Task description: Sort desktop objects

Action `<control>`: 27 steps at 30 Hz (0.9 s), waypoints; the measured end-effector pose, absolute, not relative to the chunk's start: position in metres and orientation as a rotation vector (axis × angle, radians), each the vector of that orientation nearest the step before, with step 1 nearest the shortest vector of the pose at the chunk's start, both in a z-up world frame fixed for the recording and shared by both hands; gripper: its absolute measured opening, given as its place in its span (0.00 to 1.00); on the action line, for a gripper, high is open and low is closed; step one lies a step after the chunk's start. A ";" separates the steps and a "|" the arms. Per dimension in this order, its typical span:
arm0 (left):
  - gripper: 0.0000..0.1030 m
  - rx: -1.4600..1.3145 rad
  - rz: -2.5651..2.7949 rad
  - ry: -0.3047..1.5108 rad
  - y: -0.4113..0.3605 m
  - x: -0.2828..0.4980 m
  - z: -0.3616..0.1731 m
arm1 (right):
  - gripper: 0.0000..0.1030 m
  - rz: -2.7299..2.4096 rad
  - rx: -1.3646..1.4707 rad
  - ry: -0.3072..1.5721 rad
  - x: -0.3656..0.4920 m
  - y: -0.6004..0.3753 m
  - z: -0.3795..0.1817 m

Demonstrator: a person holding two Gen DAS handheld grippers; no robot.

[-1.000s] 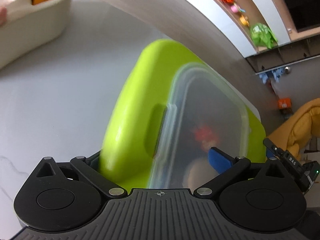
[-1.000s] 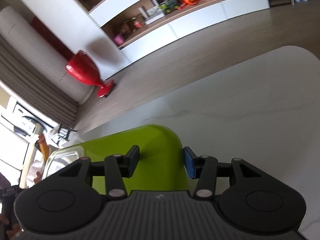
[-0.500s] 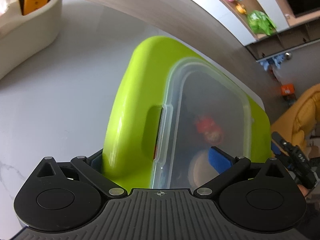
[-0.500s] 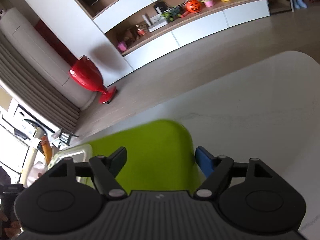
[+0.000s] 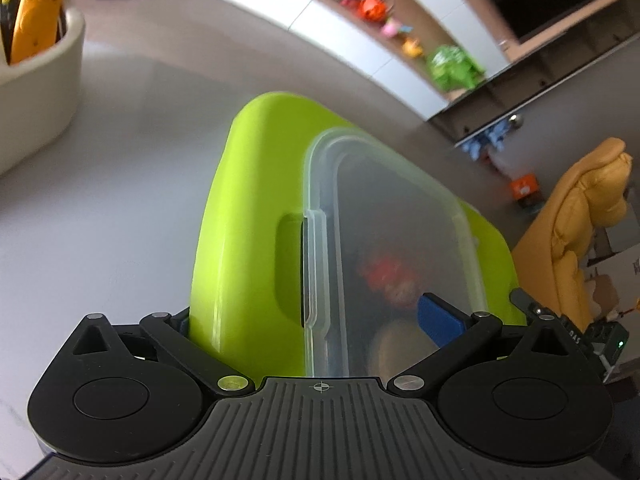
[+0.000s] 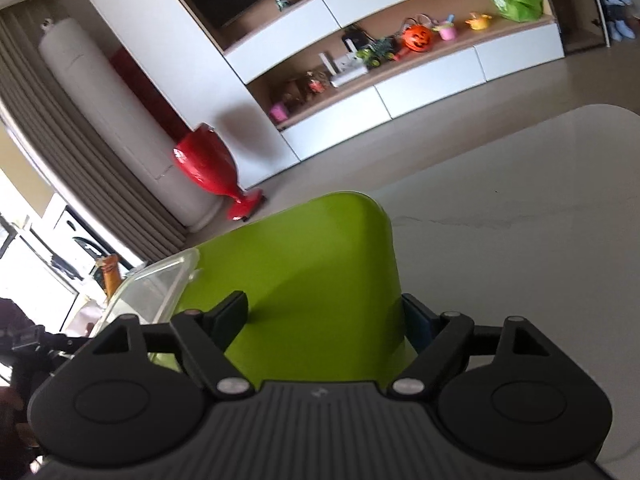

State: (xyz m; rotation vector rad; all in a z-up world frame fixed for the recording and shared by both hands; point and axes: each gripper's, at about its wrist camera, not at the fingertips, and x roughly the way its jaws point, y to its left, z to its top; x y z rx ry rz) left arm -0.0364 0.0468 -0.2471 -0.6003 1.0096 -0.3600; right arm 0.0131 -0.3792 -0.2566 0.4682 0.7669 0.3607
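Observation:
A lime-green lunch box (image 5: 256, 216) with a clear plastic lid (image 5: 384, 240) is held on its side between both grippers above the white table. My left gripper (image 5: 312, 320) is shut on one end of it, one finger on the green wall and the blue pad (image 5: 438, 320) on the lid. A blurred red and tan item shows through the lid. In the right wrist view my right gripper (image 6: 324, 316) grips the other end of the box (image 6: 304, 264), fingers spread wide against its sides.
A cream desk organiser (image 5: 36, 92) with an orange item in it stands at the far left. The white marble tabletop (image 6: 520, 240) lies below. A yellow chair (image 5: 576, 224) is to the right, and a TV shelf with toys (image 6: 400, 48) lies beyond.
Both grippers have tilted upward with the box, so more of the room shows. The right gripper's fingers have spread from narrow to wide around the box end.

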 end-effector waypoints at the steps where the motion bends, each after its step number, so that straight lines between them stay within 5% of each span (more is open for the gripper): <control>1: 1.00 -0.601 -0.358 0.992 0.048 -0.040 -0.247 | 0.79 0.366 0.473 0.759 0.010 -0.380 -0.257; 14: 1.00 -0.615 -0.252 0.951 0.080 -0.100 -0.227 | 0.75 0.372 0.516 0.757 -0.044 -0.360 -0.244; 27: 1.00 -0.675 -0.209 1.009 0.091 -0.052 -0.208 | 0.63 0.173 0.733 0.693 -0.057 -0.383 -0.255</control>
